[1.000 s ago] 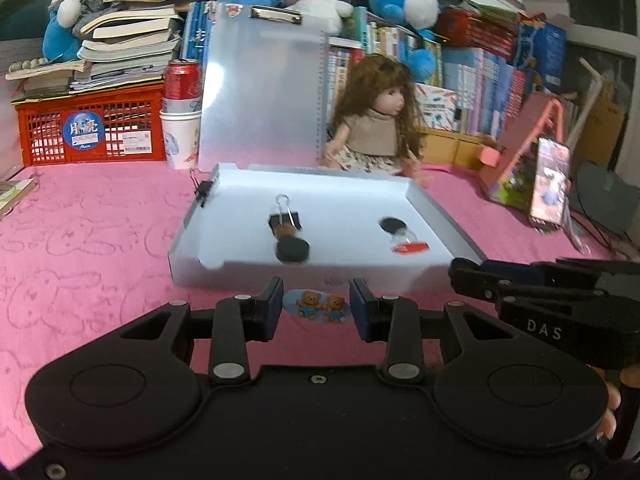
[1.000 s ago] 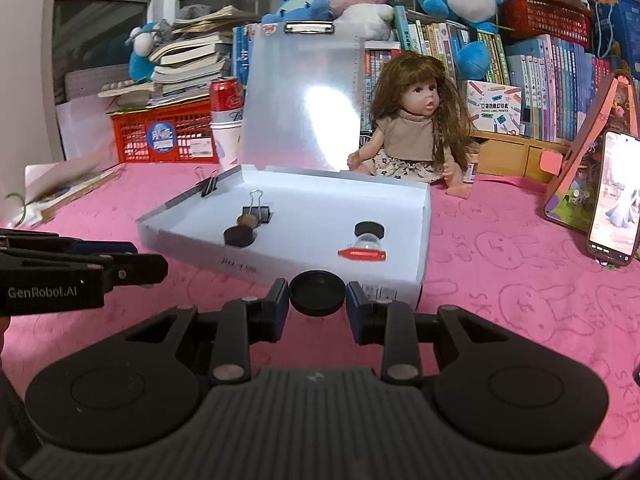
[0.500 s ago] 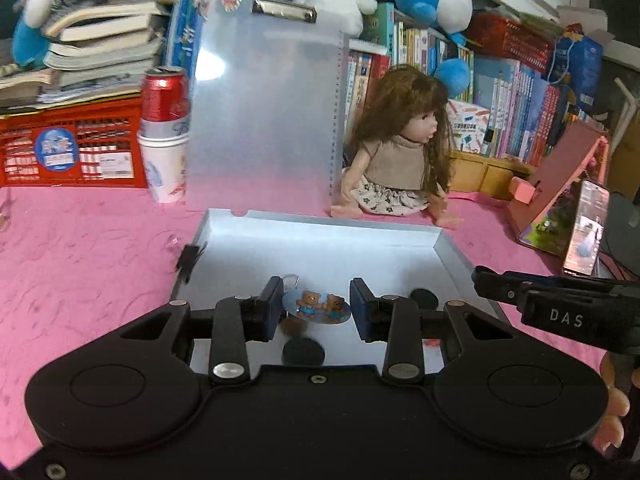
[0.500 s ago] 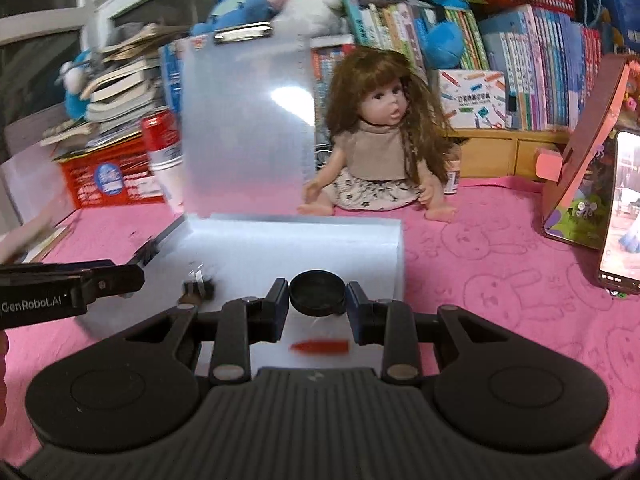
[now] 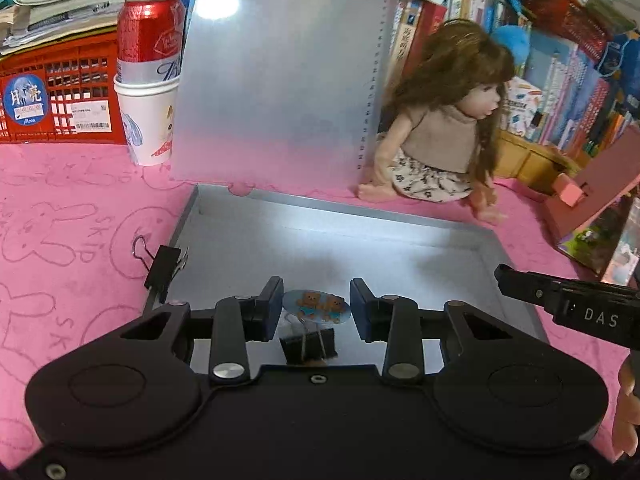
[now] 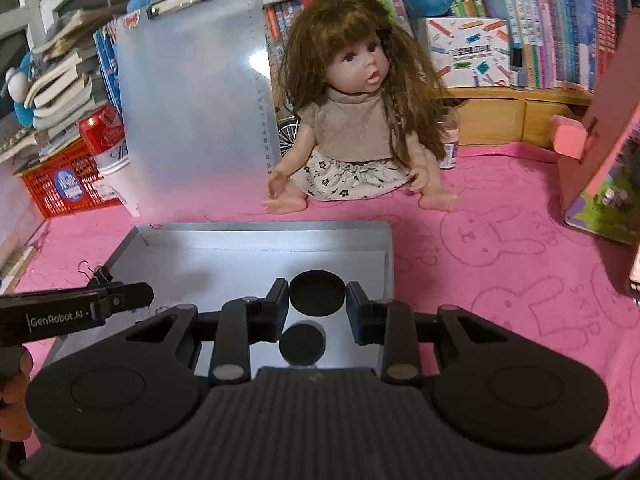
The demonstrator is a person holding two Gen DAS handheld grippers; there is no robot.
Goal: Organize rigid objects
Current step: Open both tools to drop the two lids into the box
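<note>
My left gripper (image 5: 316, 309) is shut on an oval blue bear badge (image 5: 316, 305) and holds it over the open silver box (image 5: 320, 236). A black binder clip (image 5: 307, 346) lies in the box just below it. My right gripper (image 6: 317, 300) is shut on a round black cap (image 6: 317, 293) over the same box (image 6: 248, 256). Another black disc (image 6: 301, 344) lies in the box beneath it. A second binder clip (image 5: 162, 266) is clipped on the box's left wall; it also shows in the right wrist view (image 6: 98, 274).
The box's translucent lid (image 5: 276, 72) stands upright at the back. A doll (image 6: 360, 112) sits behind the box on the pink cloth. A paper cup with a red can (image 5: 148, 76) and a red basket (image 5: 56, 96) stand at the back left. A pink stand (image 5: 592, 196) is at right.
Both grippers have moved forward from in front of the box to above its inside, still holding the badge and the black cap.
</note>
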